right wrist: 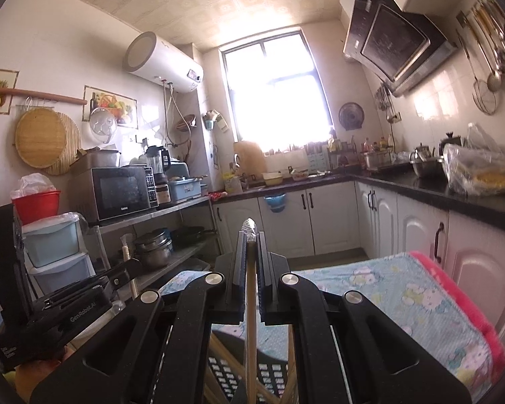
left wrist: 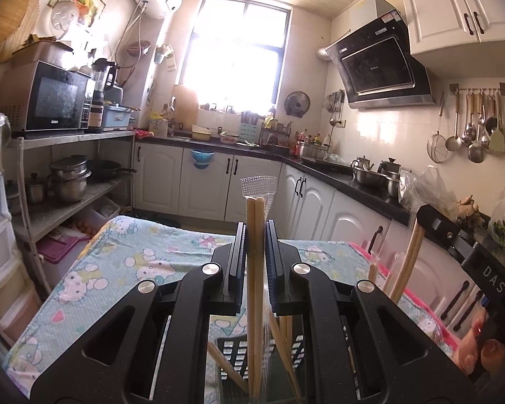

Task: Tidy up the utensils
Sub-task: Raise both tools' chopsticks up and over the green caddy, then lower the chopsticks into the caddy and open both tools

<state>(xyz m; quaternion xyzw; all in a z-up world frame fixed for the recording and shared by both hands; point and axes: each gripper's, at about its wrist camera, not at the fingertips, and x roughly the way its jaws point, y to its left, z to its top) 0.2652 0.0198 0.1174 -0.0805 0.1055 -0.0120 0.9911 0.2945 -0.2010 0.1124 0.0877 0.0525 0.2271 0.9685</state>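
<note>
Daylight floods in through the window ahead of you — it's blown out to white, washing haze over the sink wall below it. Wall tiles right of it glare. Fisheye bends both views, and the corners go black.

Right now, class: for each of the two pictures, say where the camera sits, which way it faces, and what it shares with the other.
Left wrist: rides the left gripper, faces the window; jaws shut on wrapped chopsticks; right gripper at right.
Right wrist: rides the right gripper, faces the same window; jaws shut on a wrapped chopstick pair; left gripper at left.
Shared: microwave, black basket, patterned tablecloth.
</note>
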